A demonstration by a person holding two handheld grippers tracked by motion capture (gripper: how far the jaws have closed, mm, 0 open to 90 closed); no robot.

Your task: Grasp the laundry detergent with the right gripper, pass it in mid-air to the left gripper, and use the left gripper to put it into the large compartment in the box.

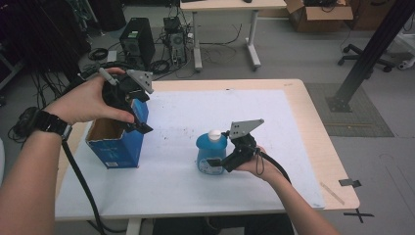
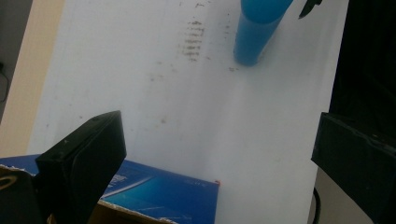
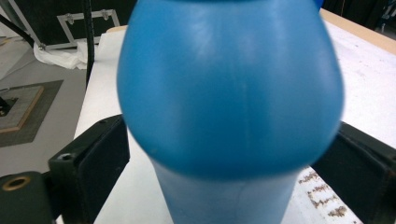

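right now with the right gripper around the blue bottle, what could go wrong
1. The right gripper has its jaws either side of the blue bottle at the wide belly; the curved wall could slip or tip when squeezed.
2. The left gripper hangs open above the open blue cardboard box, which stands near the table edge; a nudge could knock it over.

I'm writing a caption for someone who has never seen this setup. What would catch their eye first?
Probably the blue bottle with its white cap, standing near the middle of the white table, with the right tongs around its body. Next, the open blue carton at the table's left edge, where the left tongs hang open above its rim.
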